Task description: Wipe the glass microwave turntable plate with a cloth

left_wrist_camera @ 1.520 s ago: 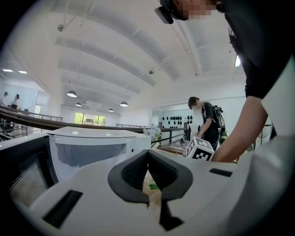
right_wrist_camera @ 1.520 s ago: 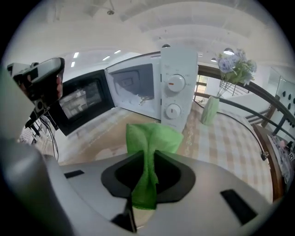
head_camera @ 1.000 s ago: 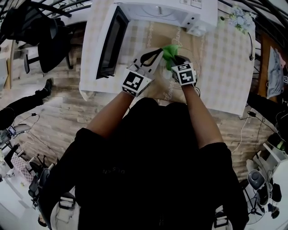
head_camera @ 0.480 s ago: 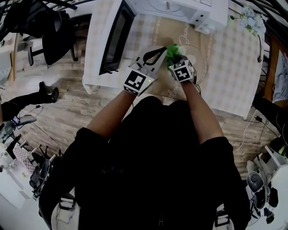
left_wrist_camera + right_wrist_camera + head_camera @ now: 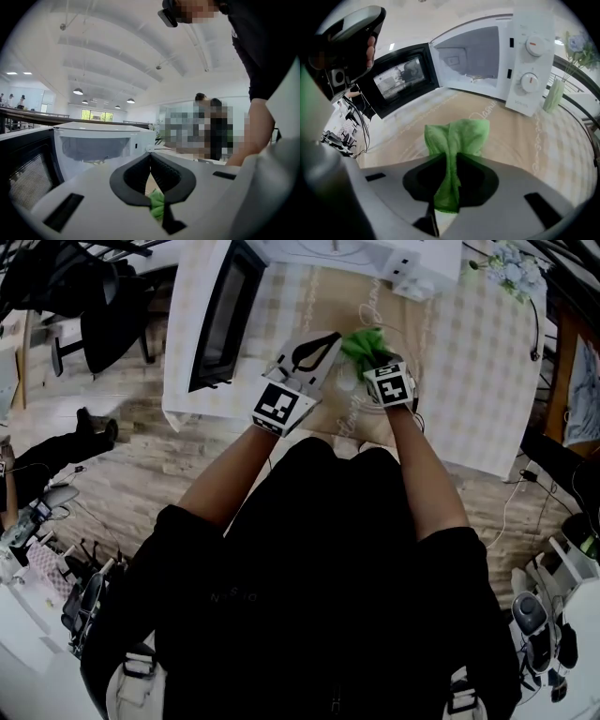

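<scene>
The person wears a black short-sleeved shirt [image 5: 319,606] with faint print on the chest, too dim to read; the sleeves end above the elbows. The left gripper [image 5: 317,351] and right gripper [image 5: 367,358] have smooth white shells with dark rectangular slots [image 5: 63,212] sunk into them. Their jaws are lined with black ribbed pads [image 5: 165,172] that curve into a rounded V. Each gripper carries a white cube, the left cube [image 5: 278,407] and the right cube [image 5: 390,386], printed with blocky black square markers.
</scene>
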### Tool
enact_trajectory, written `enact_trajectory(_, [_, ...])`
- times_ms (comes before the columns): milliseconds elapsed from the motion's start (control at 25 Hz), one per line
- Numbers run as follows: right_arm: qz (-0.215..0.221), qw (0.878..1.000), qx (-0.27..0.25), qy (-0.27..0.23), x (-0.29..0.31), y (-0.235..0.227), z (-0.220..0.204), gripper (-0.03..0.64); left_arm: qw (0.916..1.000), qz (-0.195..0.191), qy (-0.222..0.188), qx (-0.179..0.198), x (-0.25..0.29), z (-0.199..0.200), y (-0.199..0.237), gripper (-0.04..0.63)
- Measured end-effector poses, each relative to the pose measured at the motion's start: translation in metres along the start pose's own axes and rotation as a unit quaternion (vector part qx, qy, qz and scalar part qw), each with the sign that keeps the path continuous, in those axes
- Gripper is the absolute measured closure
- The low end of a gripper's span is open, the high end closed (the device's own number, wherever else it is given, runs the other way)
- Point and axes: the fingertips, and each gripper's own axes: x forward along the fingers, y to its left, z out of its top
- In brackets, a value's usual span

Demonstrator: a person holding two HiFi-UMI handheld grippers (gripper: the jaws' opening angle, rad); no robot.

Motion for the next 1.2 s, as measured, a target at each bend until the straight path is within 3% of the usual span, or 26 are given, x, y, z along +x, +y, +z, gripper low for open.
enact_trajectory(840, [-0.061, 0.998, 0.032, 0.007, -0.057, -0.096, -0.068, 0.535, 0.9996, -0.028, 0.004, -0.003, 0.041, -0.002, -0.065, 0.575])
enact_trajectory(1040, [-0.074, 0.996, 0.059, 0.001, -0.071, -0.116, -0.08, 0.535, 0.9997, -0.022, 0.001, -0.005, 0.038, 0.0, -0.068, 0.575])
enact_trajectory(1200, [-0.067, 0.996, 0.06, -0.027, -0.081, -0.12, -0.066, 0.535, 1.0, -0.004, 0.002, -0.007, 0.029, -0.001, -0.057, 0.575])
